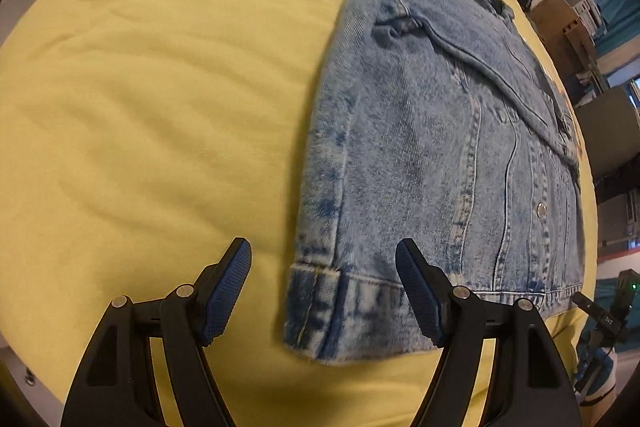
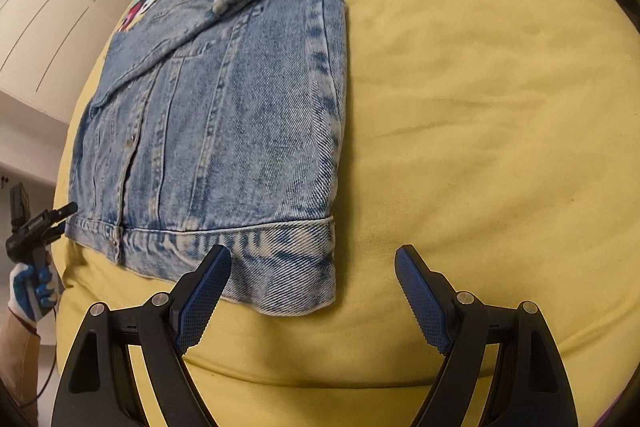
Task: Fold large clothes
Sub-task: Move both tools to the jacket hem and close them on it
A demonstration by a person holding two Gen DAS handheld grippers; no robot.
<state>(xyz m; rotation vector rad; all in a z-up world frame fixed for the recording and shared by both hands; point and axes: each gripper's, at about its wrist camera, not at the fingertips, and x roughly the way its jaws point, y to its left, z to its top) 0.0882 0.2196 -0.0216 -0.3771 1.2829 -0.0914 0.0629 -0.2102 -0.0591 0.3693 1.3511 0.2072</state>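
Both the left gripper (image 1: 323, 287) and right gripper (image 2: 313, 291) hover wide apart and unladen over the hem (image 2: 224, 243) of the jacket (image 2: 224, 115), which stretches lengthwise away across the bed (image 2: 480, 107).

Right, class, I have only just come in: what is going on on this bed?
A person is folding a denim jacket on a yellow bedspread, with a hand-held claw in each hand. The jacket lies flat, its sides and sleeves already folded in to form a narrow rectangle. The left claw and the right claw are both open and empty, each poised at a hem corner nearest the person. Neither has gripped the cloth. A sensible guess is that the hem gets lifted toward the collar next.
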